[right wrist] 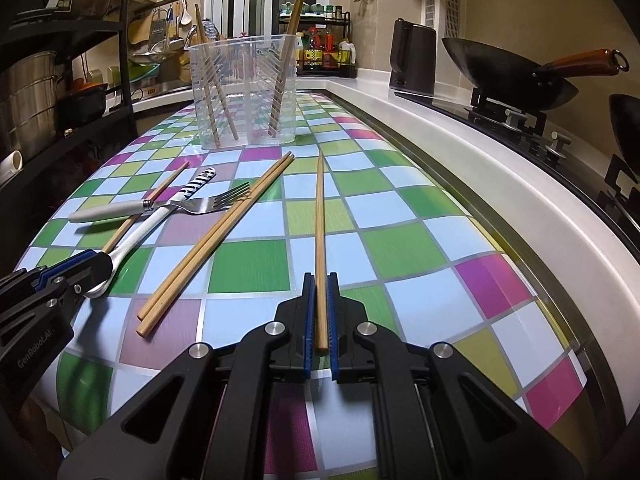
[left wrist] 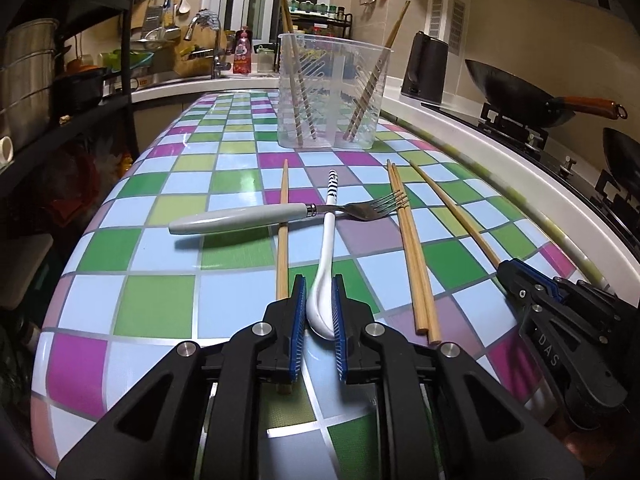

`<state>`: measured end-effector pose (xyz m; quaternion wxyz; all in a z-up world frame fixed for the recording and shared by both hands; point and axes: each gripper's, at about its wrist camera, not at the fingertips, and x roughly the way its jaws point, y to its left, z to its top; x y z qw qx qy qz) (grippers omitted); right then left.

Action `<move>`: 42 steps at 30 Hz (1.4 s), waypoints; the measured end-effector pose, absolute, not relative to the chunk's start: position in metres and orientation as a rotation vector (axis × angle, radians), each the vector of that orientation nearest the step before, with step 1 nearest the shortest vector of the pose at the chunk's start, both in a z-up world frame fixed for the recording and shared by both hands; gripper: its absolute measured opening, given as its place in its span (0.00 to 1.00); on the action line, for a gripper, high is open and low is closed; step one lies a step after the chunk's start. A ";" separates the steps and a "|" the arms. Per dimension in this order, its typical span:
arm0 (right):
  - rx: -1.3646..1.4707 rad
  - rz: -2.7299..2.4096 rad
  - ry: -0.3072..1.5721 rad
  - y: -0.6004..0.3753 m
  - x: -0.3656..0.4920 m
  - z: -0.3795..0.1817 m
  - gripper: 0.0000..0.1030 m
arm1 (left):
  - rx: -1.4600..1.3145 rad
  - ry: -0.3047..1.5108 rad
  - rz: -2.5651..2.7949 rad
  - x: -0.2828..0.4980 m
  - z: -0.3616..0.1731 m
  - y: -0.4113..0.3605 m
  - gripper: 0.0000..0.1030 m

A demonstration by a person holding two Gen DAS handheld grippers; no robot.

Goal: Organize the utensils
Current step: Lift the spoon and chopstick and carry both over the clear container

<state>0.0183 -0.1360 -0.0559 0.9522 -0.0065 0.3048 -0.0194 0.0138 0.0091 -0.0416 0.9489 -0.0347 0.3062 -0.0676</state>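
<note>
The left gripper (left wrist: 320, 308) is clamped on the spoon (left wrist: 326, 248) bowl at lower centre; the right gripper (right wrist: 320, 308) is clamped on a chopstick (right wrist: 319, 240) end. The fork (left wrist: 280, 214) lies across the spoon handle; lifting could drag it; both grippers tilt down toward the holder (left wrist: 334, 92) at upper centre.

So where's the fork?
In the left wrist view, the fork lies mid-table, crossing over the white spoon and a lone chopstick, before the clear holder.
</note>
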 end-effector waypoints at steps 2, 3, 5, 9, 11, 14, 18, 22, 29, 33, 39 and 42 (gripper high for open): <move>-0.016 -0.040 0.616 -0.136 0.018 -0.056 0.06 | -0.071 0.618 -0.135 0.013 -0.042 0.008 0.12; -0.016 -0.040 0.615 -0.136 0.018 -0.056 0.06 | -0.083 0.619 -0.137 0.013 -0.042 0.009 0.13; -0.008 -0.041 0.614 -0.136 0.017 -0.057 0.06 | -0.104 0.622 -0.140 0.013 -0.044 0.011 0.14; 0.000 -0.044 0.611 -0.136 0.015 -0.057 0.06 | -0.109 0.603 -0.139 0.009 -0.047 0.009 0.15; 0.001 -0.044 0.603 -0.136 0.013 -0.057 0.06 | -0.125 0.601 -0.135 0.009 -0.047 0.010 0.14; -0.030 -0.037 0.577 -0.135 0.010 -0.060 0.06 | -0.144 0.597 -0.106 0.009 -0.046 0.013 0.12; -0.039 -0.026 0.583 -0.137 0.010 -0.055 0.06 | -0.151 0.598 -0.079 0.007 -0.042 0.015 0.11; -0.035 -0.017 0.564 -0.136 0.007 -0.043 0.06 | -0.151 0.594 -0.052 0.001 -0.034 0.021 0.11; -0.071 0.007 0.501 -0.128 -0.010 -0.021 0.06 | -0.087 0.547 -0.020 -0.016 -0.019 0.021 0.11; -0.083 0.014 0.449 -0.125 -0.019 -0.009 0.06 | -0.040 0.506 -0.016 -0.028 -0.012 0.018 0.11; -0.077 0.000 0.381 -0.130 -0.023 0.009 0.06 | 0.010 0.433 -0.005 -0.046 0.002 0.013 0.11; -0.066 -0.012 0.347 -0.135 -0.023 0.021 0.06 | 0.026 0.392 0.007 -0.052 0.011 0.014 0.11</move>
